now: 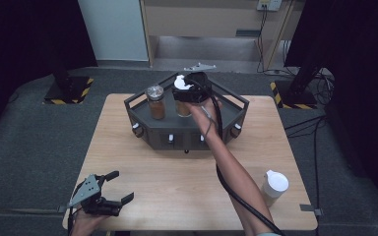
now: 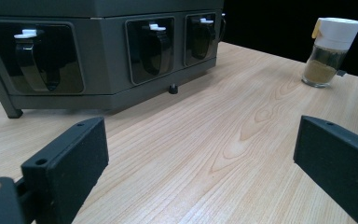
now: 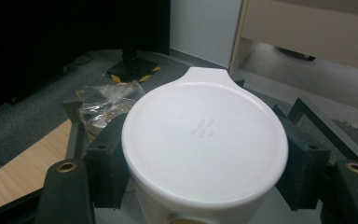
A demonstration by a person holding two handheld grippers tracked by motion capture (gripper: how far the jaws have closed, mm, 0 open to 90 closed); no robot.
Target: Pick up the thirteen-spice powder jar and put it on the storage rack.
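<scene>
My right tongs (image 1: 187, 91) sit in the upper middle of the high view, over the dark rack (image 1: 236, 105), and they are clamped on a white-capped jar (image 3: 205, 149). In the right gripper view that jar's round white cap takes up the centre of the frame, with my two black jaws pressed against its left and right sides. A second jar with a crinkled clear cover (image 3: 106, 108) stands just behind it at the left of that frame; in the high view it is the metal-lidded jar (image 1: 155, 102) of brown powder standing on the rack just left of the one I hold.

My left tongs (image 1: 109, 200) rest low at the lower left of the high view, near the counter's (image 1: 177, 182) front edge, jaws spread wide with nothing between them. In the left gripper view the jaws stand far apart at the lower corners, bare wood between them, and the rack's front panels fill the upper left.

Another white-capped jar (image 1: 274, 187) stands alone at the lower right of the counter, well apart from the rack; it shows at the upper right in the left gripper view (image 2: 330, 51).
</scene>
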